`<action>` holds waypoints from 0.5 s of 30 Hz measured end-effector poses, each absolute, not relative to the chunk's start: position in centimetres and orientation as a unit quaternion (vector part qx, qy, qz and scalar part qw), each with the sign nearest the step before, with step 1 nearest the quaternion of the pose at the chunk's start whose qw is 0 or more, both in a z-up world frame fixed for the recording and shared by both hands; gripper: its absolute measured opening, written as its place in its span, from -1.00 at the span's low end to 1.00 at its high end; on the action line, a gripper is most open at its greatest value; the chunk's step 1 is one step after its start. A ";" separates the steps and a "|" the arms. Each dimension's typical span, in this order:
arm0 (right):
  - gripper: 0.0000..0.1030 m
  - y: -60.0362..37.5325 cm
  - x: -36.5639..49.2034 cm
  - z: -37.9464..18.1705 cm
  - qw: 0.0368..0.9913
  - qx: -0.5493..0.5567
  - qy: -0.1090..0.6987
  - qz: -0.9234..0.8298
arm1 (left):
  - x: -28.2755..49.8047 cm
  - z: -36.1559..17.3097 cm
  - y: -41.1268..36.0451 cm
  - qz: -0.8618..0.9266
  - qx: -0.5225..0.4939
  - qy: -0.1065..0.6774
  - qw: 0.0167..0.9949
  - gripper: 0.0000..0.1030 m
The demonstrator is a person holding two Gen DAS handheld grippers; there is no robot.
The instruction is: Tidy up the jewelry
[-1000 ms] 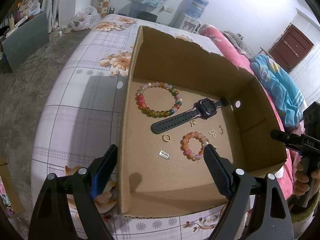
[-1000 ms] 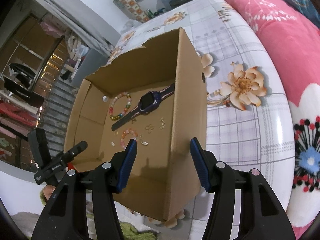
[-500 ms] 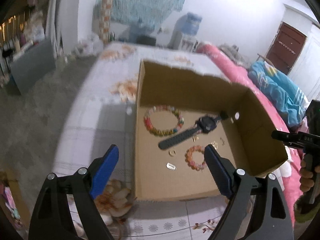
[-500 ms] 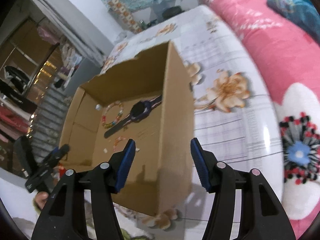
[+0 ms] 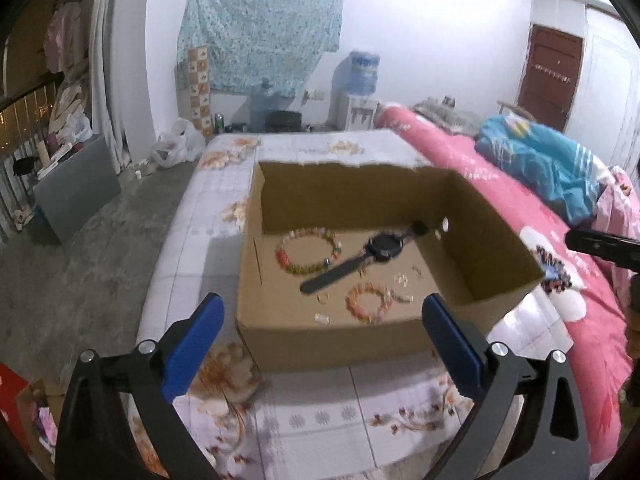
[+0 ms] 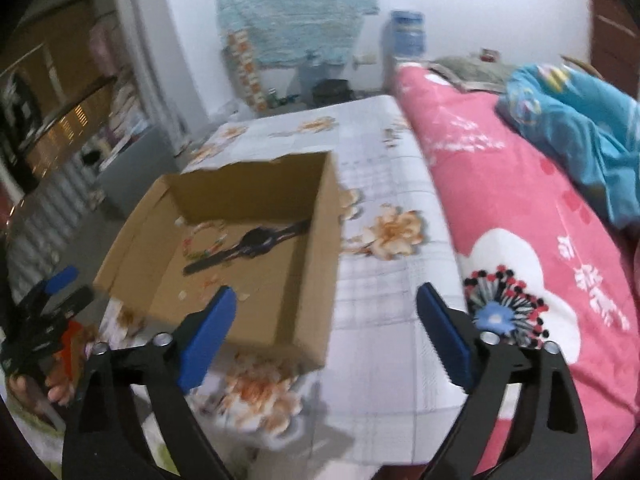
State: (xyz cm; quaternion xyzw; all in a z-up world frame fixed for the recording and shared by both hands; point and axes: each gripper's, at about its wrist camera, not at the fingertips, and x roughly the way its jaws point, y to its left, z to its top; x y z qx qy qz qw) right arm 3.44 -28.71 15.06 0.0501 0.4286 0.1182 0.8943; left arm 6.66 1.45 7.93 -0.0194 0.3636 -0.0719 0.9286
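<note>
While both grippers hang back from the cardboard box (image 5: 332,344), nothing is held: the left gripper (image 5: 323,338) has just been opening and now stands spread wide, with only the near wall of the box seen between its blue pads and no contact. The right gripper (image 6: 326,336) has likewise just been opening; its jaws are released, the near right corner of the box in line between them, untouched.

Jewelry sits inside the box, on its floor, on the floral bedsheet (image 5: 200,216). Far left: large multicoloured bead bracelet (image 5: 308,251). Across the middle, lying diagonally: dark watch (image 5: 374,254). Near the front wall: small orange-pink bead bracelet (image 5: 369,303). Around it are small gold pieces (image 5: 402,280), too blurred to sort by type. To the right lies a pink quilt (image 6: 520,208), with a blue blanket (image 5: 552,168) at the far right.

Judgement on the step: both tools look to be between moves, possibly at the end of the sorting. If another pick follows, come down steeply over the front wall, since the small items lie close behind it. Take one piece at a time, with one pad on each side of the bead ring. The gold bits are flat and will likely slip; press them against the cardboard before closing.

Writing: none legible. Printing on the other gripper's body is blurred in both views, and the white characters on the quilt cannot be read.
</note>
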 end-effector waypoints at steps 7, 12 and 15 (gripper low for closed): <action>0.82 -24.8 3.0 11.5 0.853 0.037 0.500 0.147 | 6.7 5.3 -0.2 -0.024 -0.006 0.418 0.908 0.89; 0.82 -22.9 3.6 8.9 0.830 0.049 0.535 0.148 | 7.7 3.1 -0.7 0.003 0.015 0.467 0.884 0.89; 0.82 -22.1 4.1 7.9 0.820 0.050 0.553 0.138 | 8.1 2.3 -0.6 0.011 0.008 0.486 0.874 0.89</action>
